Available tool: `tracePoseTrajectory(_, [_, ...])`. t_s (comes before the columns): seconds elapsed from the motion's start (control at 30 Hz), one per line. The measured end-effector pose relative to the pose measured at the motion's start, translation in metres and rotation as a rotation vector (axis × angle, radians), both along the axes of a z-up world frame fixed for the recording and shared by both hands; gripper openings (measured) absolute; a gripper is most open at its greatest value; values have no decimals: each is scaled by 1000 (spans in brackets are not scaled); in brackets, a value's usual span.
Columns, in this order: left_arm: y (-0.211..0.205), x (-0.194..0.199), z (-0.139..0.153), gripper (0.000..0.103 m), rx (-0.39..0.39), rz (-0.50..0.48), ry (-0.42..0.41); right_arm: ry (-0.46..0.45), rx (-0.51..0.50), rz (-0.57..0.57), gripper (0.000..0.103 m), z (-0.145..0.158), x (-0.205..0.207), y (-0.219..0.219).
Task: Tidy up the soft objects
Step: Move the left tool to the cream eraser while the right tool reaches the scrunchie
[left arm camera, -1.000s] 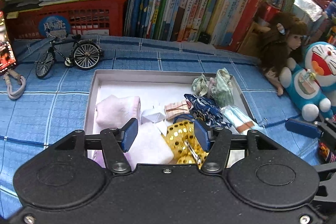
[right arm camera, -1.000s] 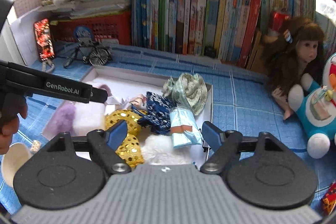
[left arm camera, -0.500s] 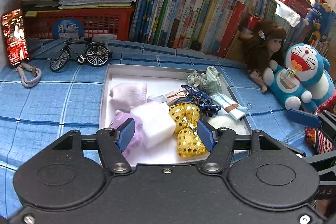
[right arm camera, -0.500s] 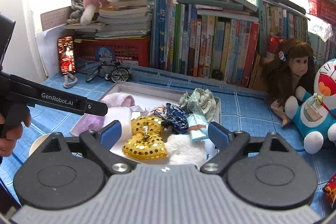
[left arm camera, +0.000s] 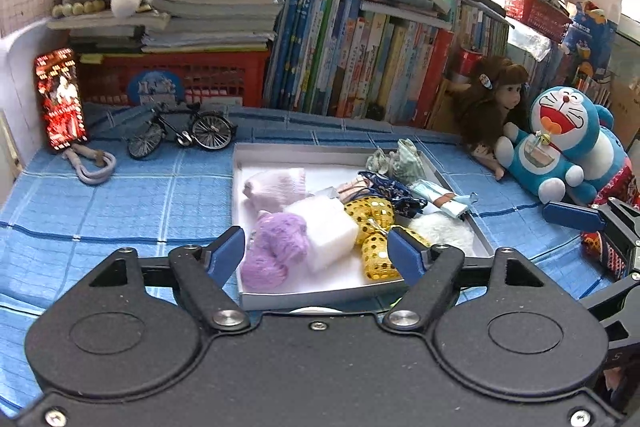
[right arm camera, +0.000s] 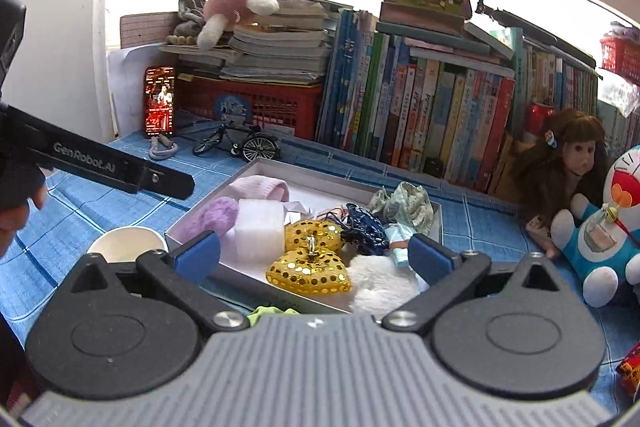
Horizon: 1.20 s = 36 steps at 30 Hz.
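Observation:
A shallow white box (left arm camera: 320, 294) (right arm camera: 256, 167) on the blue checked cloth holds several soft things: a purple fluffy piece (left arm camera: 276, 251) (right arm camera: 214, 215), a white sponge block (left arm camera: 326, 231) (right arm camera: 258, 227), a gold sequin bow (left arm camera: 372, 227) (right arm camera: 310, 259), a pink sock (left arm camera: 276, 183), a white fluffy ball (left arm camera: 440, 229) (right arm camera: 380, 287) and patterned cloths (left arm camera: 400, 159). My left gripper (left arm camera: 316, 253) hovers at the box's near edge, jaws opening, nothing between them. My right gripper (right arm camera: 314, 255) hangs over the near corner, jaws opening wide, nothing gripped.
A row of books (left arm camera: 380, 67), a red basket (left arm camera: 172, 79), a toy bicycle (left arm camera: 180, 135), a phone (left arm camera: 60, 99), a doll (left arm camera: 492, 107) and a blue plush cat (left arm camera: 560, 147) ring the box. A white bowl (right arm camera: 124, 247) and something green (right arm camera: 264, 311) lie near my right gripper.
Both grippers pulled back from the box and widened their jaws. More of the shelf and window shows. The soft things in the box stay put.

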<state>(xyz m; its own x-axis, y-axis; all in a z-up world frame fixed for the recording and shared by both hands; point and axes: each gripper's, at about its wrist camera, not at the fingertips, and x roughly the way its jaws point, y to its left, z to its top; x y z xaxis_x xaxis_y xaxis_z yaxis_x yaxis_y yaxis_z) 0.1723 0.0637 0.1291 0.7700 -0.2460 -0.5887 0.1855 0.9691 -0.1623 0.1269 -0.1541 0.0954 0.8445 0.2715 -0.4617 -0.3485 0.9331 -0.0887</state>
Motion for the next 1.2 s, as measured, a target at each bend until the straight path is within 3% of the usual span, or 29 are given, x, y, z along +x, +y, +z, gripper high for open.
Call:
tracePoseTrajectory(0.33, [29,-32,-4,80,-7,34,-62,-79,-52,21,103,-17,-28,14])
tracePoseTrajectory(0.63, [57,-60,-20,83,-37,102,-98,-128,-188,91,103,-33,-45,29])
tracePoseTrajectory(0.97, [69,-73,-42,94,91,130,-165,-119,-283,124,103,-50,-55,38])
tracePoseTrajectory(1.2, [76,-69,-62,94,98,147,-137,-149,-287,116,103,-60,-64,44])
